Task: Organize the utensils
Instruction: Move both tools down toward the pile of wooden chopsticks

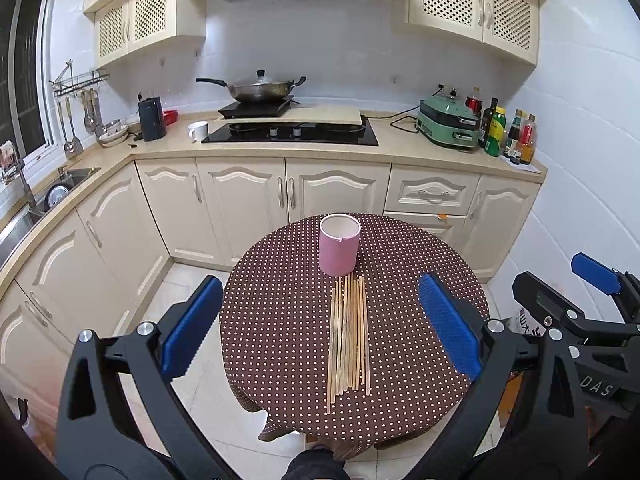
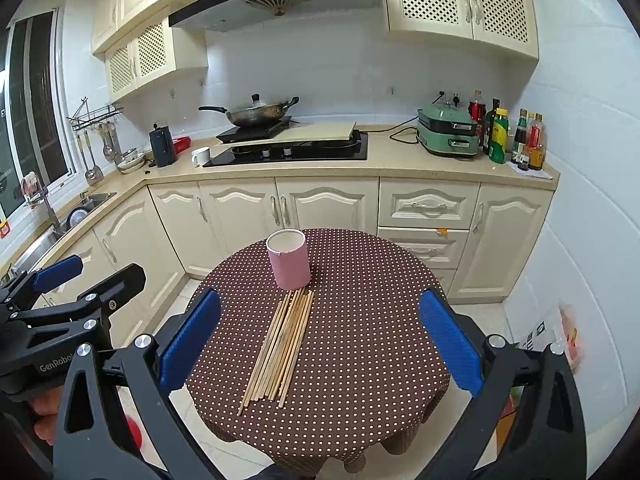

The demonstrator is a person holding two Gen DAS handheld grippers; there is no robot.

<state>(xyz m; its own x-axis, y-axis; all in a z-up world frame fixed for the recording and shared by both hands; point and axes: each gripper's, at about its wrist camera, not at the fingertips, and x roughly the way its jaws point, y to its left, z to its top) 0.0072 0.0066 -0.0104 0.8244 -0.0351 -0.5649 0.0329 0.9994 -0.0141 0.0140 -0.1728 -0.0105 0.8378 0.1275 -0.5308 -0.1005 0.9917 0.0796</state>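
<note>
Table (image 1: pixel 280 320): round, brown dotted cloth.
Left gripper (image 1: pixel 320 328): above near edge, jaws spread, empty.
Right gripper (image 2: pixel 320 344): likewise spread, empty.
Cup (image 1: pixel 339 245): pink, upright, far side.
Chopsticks (image 1: pixel 349 336): flat bundle, tips by cup.

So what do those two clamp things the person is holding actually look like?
Both the left gripper and the right gripper are black angular frames with silver bolts, each carrying two ridged blue fingers. White lettering marks the bodies: "GenRobot" on the left, "DAS" on the right.
</note>
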